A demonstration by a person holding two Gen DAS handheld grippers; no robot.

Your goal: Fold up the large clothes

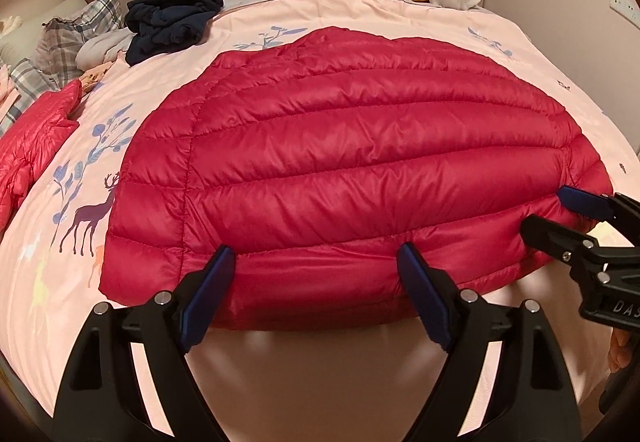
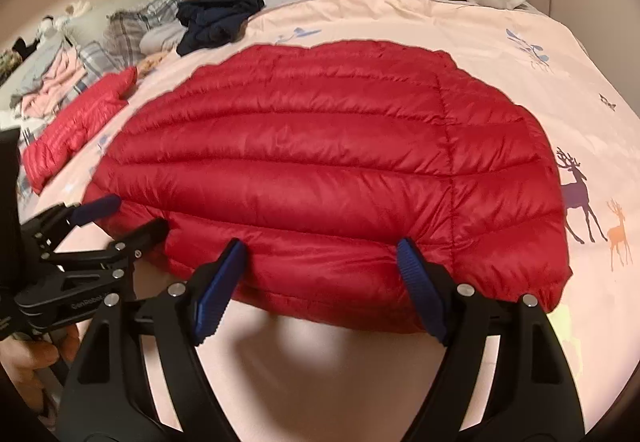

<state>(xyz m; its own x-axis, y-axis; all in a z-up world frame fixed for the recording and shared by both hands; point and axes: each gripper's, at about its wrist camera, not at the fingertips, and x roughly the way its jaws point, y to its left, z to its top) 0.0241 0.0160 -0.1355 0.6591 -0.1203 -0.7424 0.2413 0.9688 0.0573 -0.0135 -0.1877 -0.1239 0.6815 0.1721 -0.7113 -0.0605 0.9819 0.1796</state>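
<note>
A red quilted down jacket (image 1: pixel 352 169) lies spread flat on the bed (image 1: pixel 460 21), its back panel up and its near hem lying just ahead of both sets of jaws. The left gripper (image 1: pixel 316 258) has its jaws wide apart, their blue pads framing a stretch of that hem, with nothing pinched between them as far as the left wrist view shows. The right gripper (image 2: pixel 320 250) stands the same way further along the same edge, jaws apart and the hem between their tips but not clamped. Each tool also shows at the side of the other's view, so the two sit near one another along the hem. The jacket looks laid out, so the step in hand appears to be taking hold of the near edge for a fold. The next move likely calls for both jaws to close on the hem together, then lift it evenly and carry it away towards the far edge; the puffy, slick fabric may slip, so a deep bite seems wise.
</note>
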